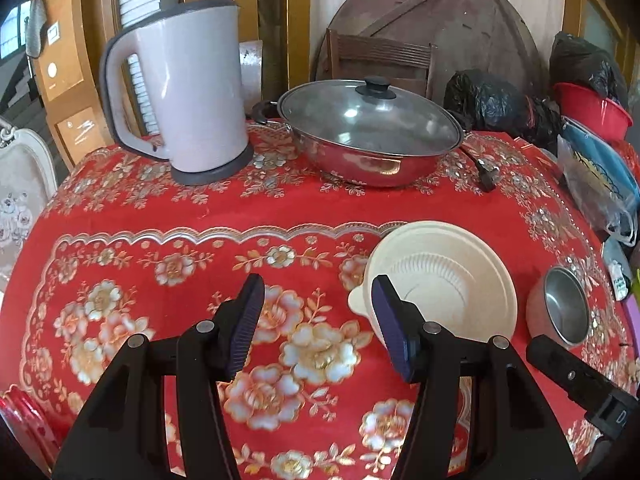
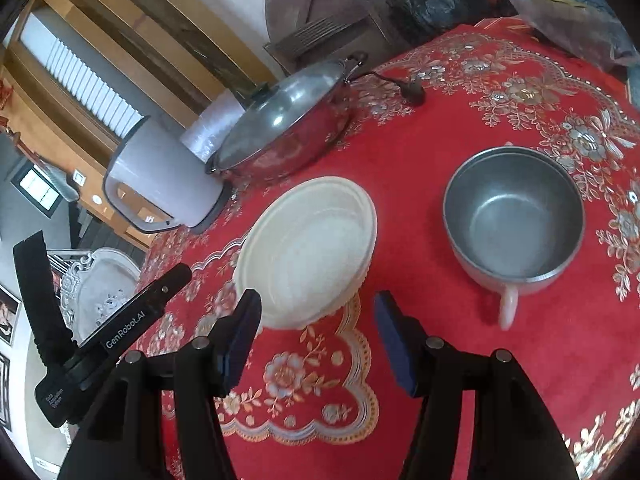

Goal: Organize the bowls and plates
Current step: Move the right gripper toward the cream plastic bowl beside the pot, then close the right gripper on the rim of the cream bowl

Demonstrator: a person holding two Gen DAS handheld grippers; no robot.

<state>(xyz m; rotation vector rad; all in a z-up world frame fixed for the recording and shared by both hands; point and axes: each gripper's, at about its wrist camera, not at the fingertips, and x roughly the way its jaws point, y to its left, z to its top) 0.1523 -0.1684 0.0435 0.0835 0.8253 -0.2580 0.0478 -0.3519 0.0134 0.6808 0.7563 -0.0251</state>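
Observation:
A cream plastic bowl (image 1: 444,280) sits on the red flowered tablecloth (image 1: 200,208); it also shows in the right wrist view (image 2: 308,248). A grey metal bowl with a pale handle (image 2: 514,216) stands to its right, seen small in the left wrist view (image 1: 560,306). My left gripper (image 1: 318,320) is open and empty above the cloth, its right finger just in front of the cream bowl's near-left rim. My right gripper (image 2: 318,336) is open and empty, hovering near the cream bowl's front edge.
A pale kettle (image 1: 192,92) and a lidded steel wok (image 1: 368,136) with a cord and plug (image 1: 484,174) stand at the back. Black bags (image 1: 500,100), a red basin (image 1: 592,108) and plastic bags crowd the right edge. A white chair (image 1: 20,184) stands left.

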